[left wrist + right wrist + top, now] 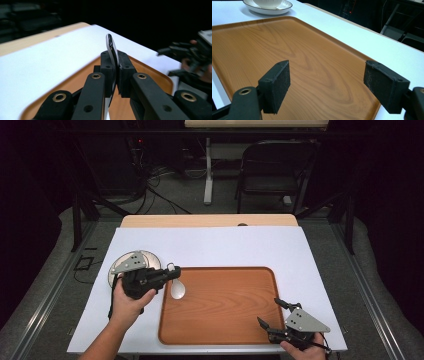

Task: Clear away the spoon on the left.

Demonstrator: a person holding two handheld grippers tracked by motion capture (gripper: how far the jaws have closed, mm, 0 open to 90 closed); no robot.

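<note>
While the person's left hand [129, 301] reaches in over the near left part of the counter [215, 242], the left claw [172, 271] is pinching a spoon [177, 289], its two black pads pressed against the handle from either side. From above, the spoon's pale bowl hangs just at the left edge of the wooden tray [220, 305], over the tray's rim, with the claw pointing toward the right. In the left gripper view the spoon [111, 47] stands edge-on, rising out from between the closed pads, with the tray [160, 75] beneath and beyond it. Behind the left claw, on the white counter top, sits a white plate [114, 270], partly covered by the gripper's grey plate. In the right gripper view this dish [270, 8] shows a thin dark rim and something white resting in it, just beyond the far corner of the tray [312, 62]. The right hand [305, 351] rests at the near right corner of the counter, and the right claw [272, 312] is spread wide, holding nothing, its tips poised over the tray's near right corner. Beyond the counter a dark folding chair [275, 167] stands on the floor.
</note>
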